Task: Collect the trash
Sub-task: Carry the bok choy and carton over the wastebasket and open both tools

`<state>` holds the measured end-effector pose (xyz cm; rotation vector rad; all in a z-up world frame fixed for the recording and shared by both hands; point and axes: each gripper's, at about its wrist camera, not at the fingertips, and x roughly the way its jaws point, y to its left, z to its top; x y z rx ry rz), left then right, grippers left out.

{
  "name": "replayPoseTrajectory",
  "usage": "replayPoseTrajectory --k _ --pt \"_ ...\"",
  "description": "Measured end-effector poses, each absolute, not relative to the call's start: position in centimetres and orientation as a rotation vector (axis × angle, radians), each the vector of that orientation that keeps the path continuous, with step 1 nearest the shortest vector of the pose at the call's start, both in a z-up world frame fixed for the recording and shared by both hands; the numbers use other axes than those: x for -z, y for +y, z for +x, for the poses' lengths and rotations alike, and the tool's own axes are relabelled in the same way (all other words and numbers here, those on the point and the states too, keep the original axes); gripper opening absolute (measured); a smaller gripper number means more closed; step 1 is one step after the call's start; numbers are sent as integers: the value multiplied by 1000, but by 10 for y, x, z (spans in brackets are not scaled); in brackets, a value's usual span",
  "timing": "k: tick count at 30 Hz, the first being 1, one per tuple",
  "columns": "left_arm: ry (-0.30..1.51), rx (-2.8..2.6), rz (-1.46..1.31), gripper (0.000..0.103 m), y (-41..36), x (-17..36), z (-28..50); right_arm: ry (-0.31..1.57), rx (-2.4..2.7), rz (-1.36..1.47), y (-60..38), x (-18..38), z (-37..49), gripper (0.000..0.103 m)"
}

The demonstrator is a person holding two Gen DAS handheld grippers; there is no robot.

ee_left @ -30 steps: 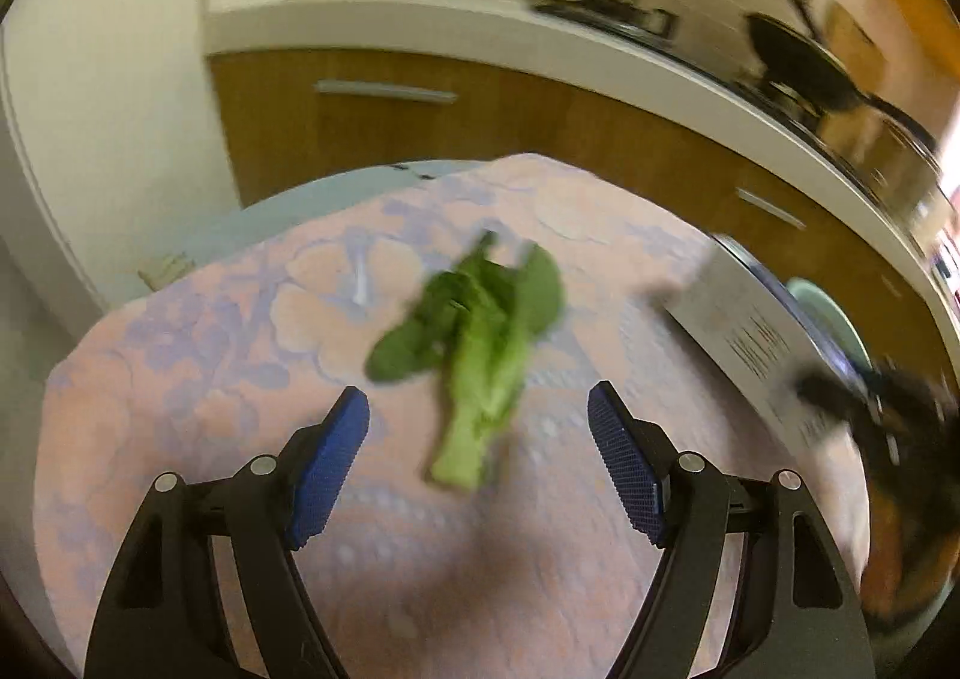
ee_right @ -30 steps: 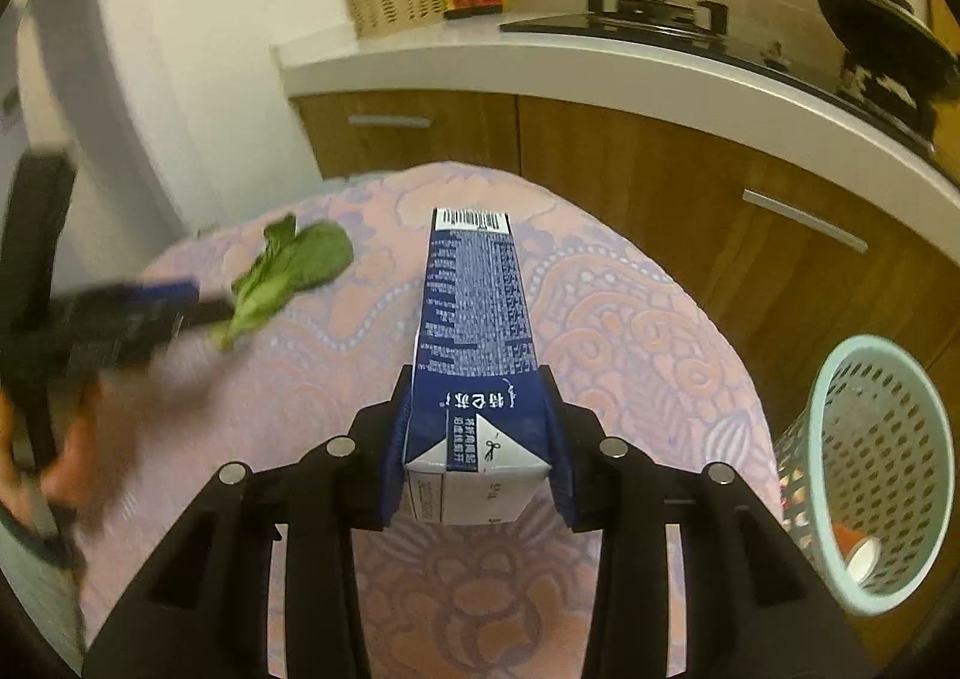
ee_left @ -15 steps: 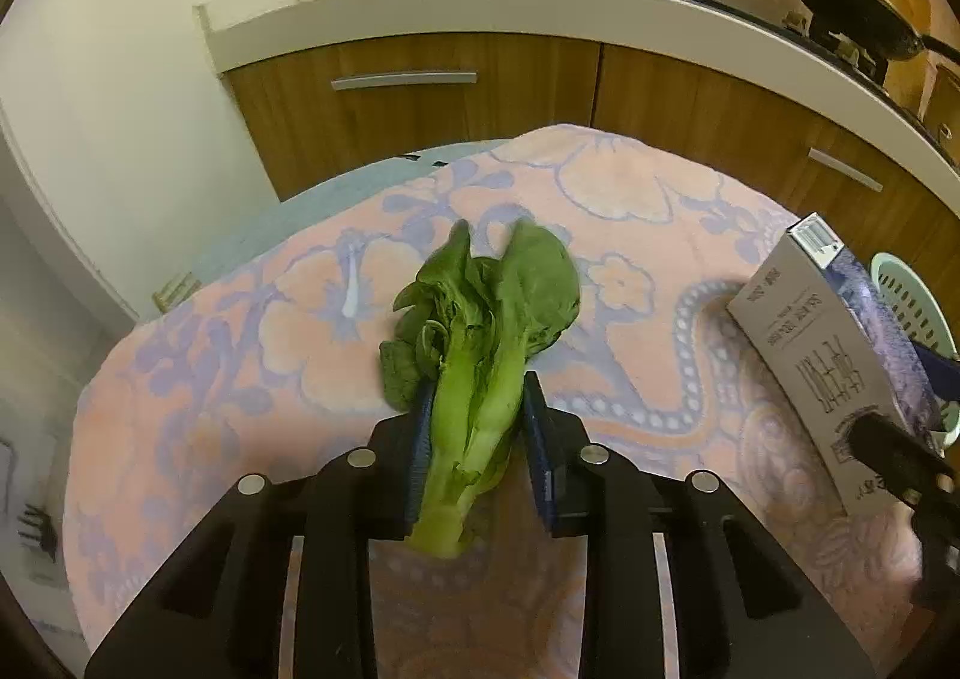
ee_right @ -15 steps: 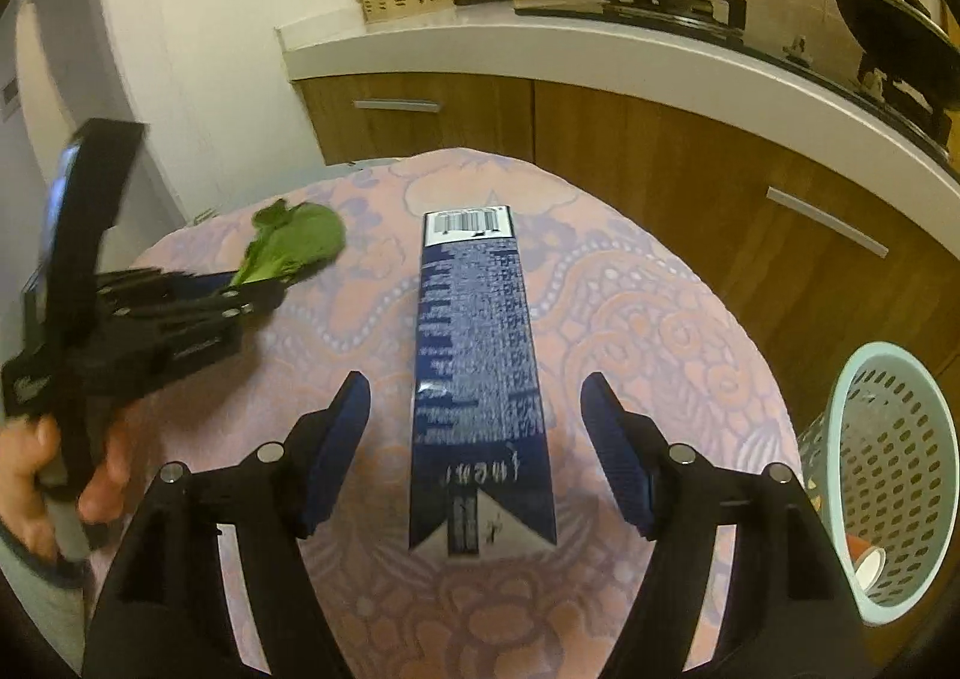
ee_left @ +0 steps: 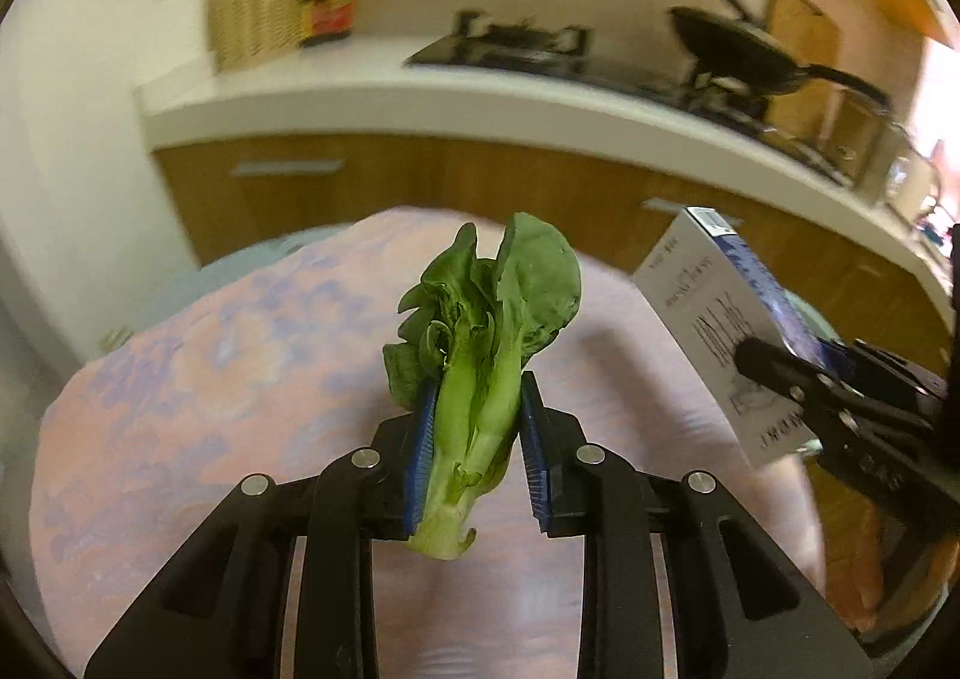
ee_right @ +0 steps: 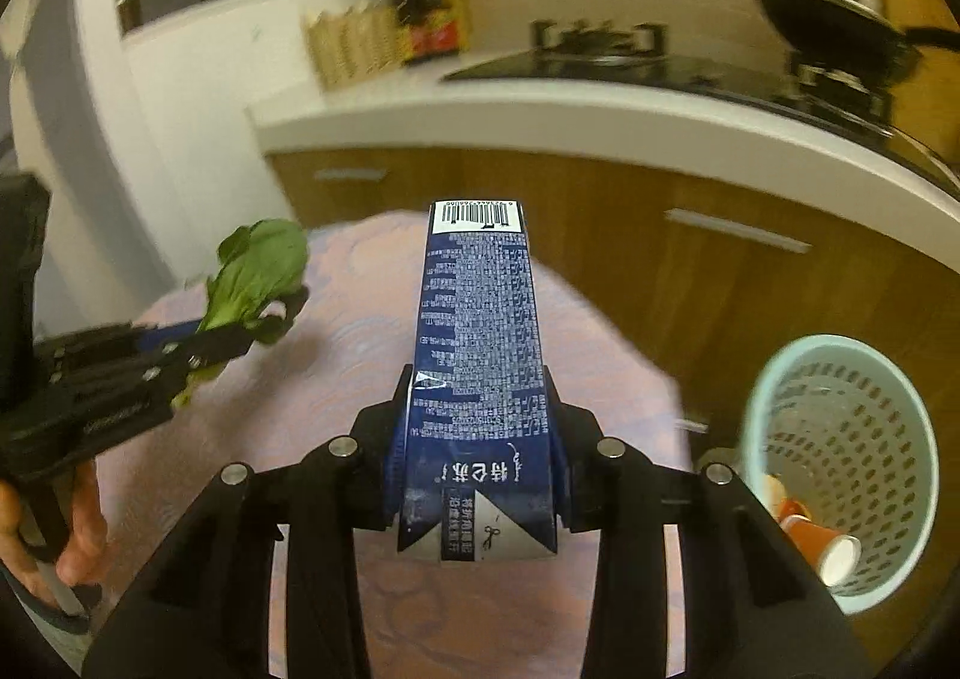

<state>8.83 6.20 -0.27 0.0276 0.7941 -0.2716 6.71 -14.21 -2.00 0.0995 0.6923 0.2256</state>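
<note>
While the left gripper clamps its blue pads on the pale stalk of a bok choy, the leaves fan out toward twelve o'clock above the patterned tablecloth. At three o'clock in that view, the right gripper pinches a dark blue milk carton by its gabled end, barcode end pointing away. A light blue perforated trash basket sits at four o'clock in the right view, holding an orange paper cup.
</note>
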Motion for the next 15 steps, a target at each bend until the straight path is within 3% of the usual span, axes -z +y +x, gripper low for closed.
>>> replayPoseTrajectory --k 15 --pt "751 489 125 25 -126 -6 96 615 22 241 -323 7 45 34"
